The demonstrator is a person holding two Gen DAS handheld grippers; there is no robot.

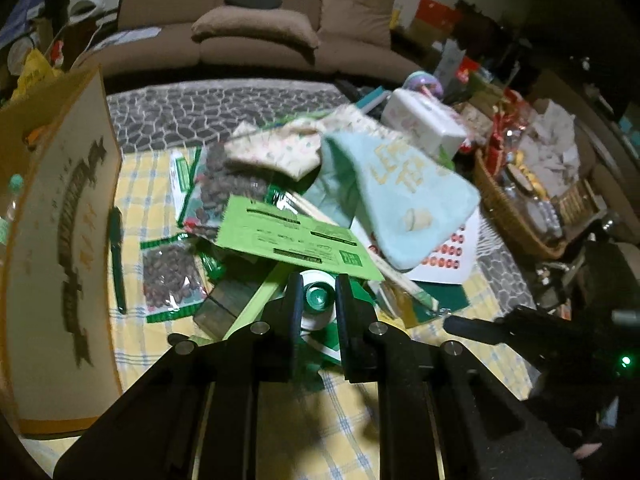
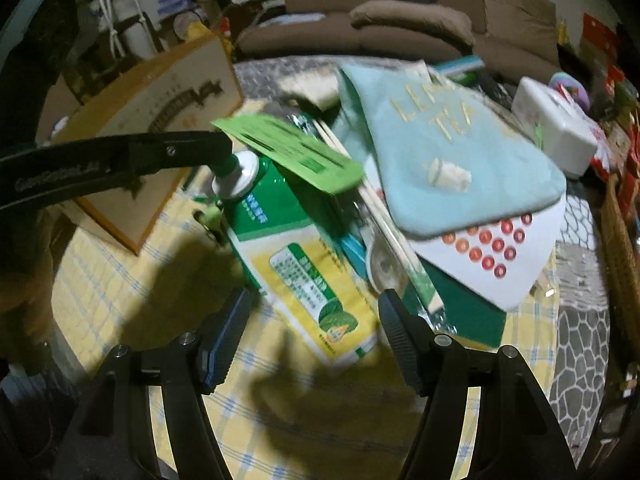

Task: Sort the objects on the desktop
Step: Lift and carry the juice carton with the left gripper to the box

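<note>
- The left gripper (image 1: 318,296), at the lower centre of the left wrist view, has its two black fingers closed on the green screw cap (image 1: 318,297) of a green, yellow and white drink carton (image 2: 296,256).
- In the right wrist view that gripper reaches in from the left edge, and the carton runs tilted from centre-left toward the lower centre, over the yellow checked tablecloth (image 2: 120,280).
- The right gripper (image 2: 314,336) sits at the bottom of its own view, fingers spread wide on either side of the carton's lower end; I cannot tell if they touch it.
- A bright green printed card (image 2: 292,152) lies across the carton's top.
- A pale blue pouch lettered in gold (image 2: 460,152) occupies the upper right, overlapping a white sheet of red-orange dots (image 2: 500,248).
- A tan cardboard box (image 1: 60,240) stands at the left of the left wrist view.
</note>
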